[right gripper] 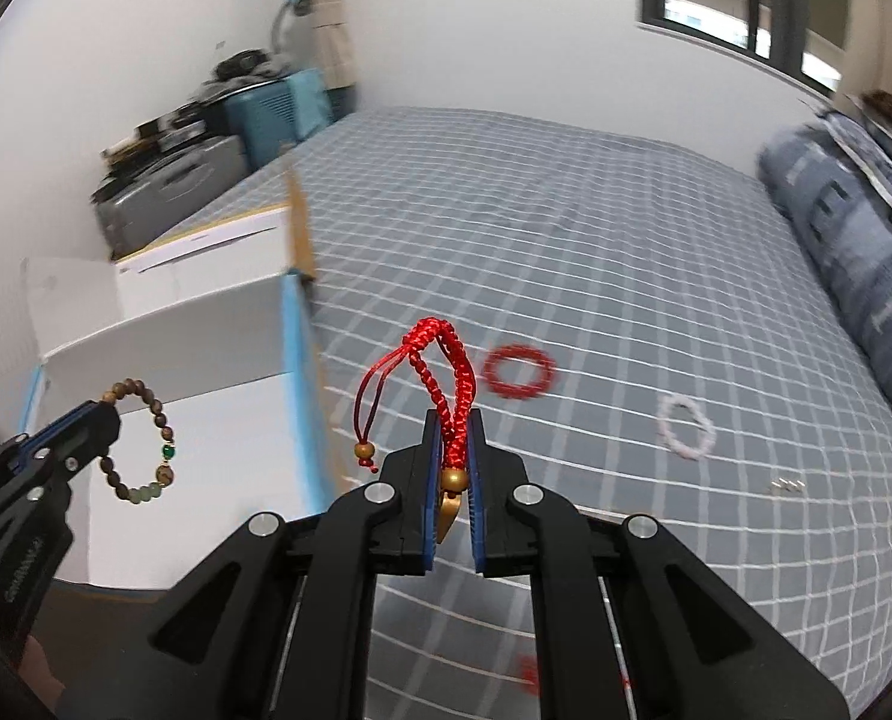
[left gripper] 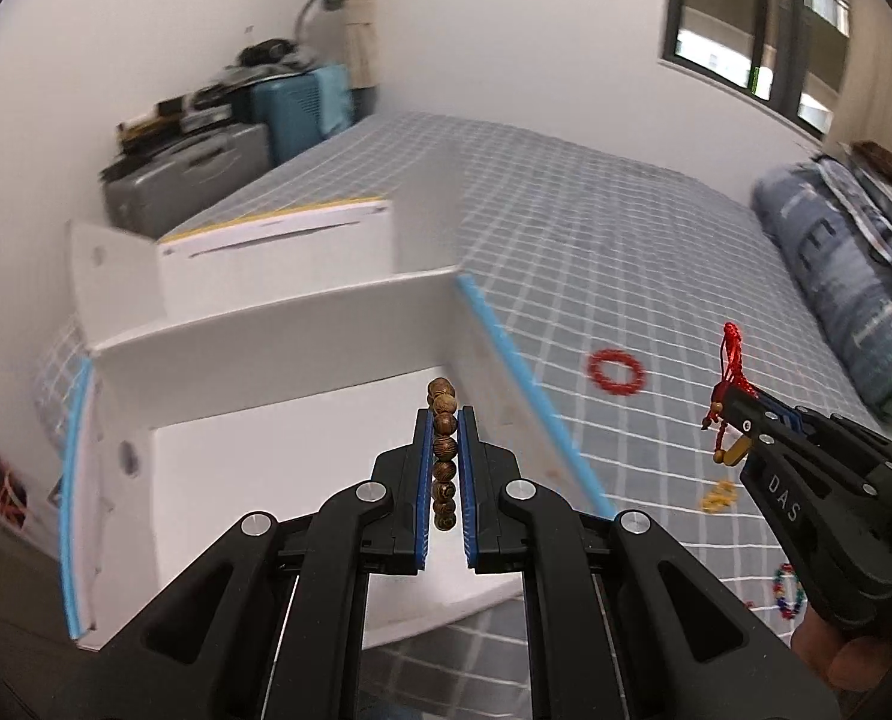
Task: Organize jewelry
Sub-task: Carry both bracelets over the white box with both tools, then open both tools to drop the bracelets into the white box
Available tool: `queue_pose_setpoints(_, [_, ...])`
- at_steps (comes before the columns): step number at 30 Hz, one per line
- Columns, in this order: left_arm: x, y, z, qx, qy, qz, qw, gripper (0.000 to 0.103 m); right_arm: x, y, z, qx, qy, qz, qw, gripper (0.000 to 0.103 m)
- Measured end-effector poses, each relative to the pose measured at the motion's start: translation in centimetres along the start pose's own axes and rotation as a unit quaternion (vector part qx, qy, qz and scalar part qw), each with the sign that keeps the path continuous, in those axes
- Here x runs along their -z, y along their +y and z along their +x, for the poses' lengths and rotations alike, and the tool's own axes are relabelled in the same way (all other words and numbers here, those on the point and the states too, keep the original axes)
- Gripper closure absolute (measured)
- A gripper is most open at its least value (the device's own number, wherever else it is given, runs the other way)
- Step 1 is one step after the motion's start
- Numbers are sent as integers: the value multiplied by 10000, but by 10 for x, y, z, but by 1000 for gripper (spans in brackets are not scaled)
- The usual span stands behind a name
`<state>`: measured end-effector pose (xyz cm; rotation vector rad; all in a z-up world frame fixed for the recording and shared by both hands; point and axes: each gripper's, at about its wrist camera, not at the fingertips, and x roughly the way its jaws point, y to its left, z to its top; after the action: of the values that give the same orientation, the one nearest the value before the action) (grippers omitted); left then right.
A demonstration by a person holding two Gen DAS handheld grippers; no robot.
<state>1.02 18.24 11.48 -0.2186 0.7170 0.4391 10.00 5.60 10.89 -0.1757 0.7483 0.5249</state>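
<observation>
My left gripper (left gripper: 444,420) is shut on a brown wooden bead bracelet (left gripper: 443,456), held over the open white box (left gripper: 278,324) on the bed. From the right wrist view the same bracelet (right gripper: 140,441) hangs as a loop with a green bead from the left gripper (right gripper: 101,420). My right gripper (right gripper: 453,420) is shut on a red braided cord bracelet (right gripper: 446,372) with gold beads; it hovers above the bedsheet right of the box. The left wrist view shows the right gripper (left gripper: 730,405) with the red cord (left gripper: 732,354) sticking up.
A red bead bracelet (left gripper: 615,372) (right gripper: 519,372), a pale pink bracelet (right gripper: 685,426), a yellow piece (left gripper: 718,495) and a multicoloured bracelet (left gripper: 787,591) lie on the grey checked bedsheet (right gripper: 565,240). Suitcases (left gripper: 188,174) stand at the far left; a folded quilt (right gripper: 847,252) lies right.
</observation>
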Motion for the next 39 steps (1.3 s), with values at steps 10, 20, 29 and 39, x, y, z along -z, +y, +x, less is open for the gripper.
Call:
queue_pose_setpoints(10, [12, 75, 5, -587, 180, -513, 9968, 95, -5, 96, 32, -671, 239, -712, 9949, 94])
queue_pose_setpoints(20, [30, 126, 29, -920, 641, -918, 9895, 95, 5, 138, 71, -922, 739, -1032, 9876, 94])
queue_pose_setpoints(29, [35, 142, 45, -923, 874, -1024, 9866, 95, 12, 144, 98, -847, 1126, -1051, 9844, 94])
queue_pose_setpoints(39, [36, 147, 52, -946, 1025, -1066, 9845, 94, 14, 148, 104, -887, 1209, -1028, 9833, 73])
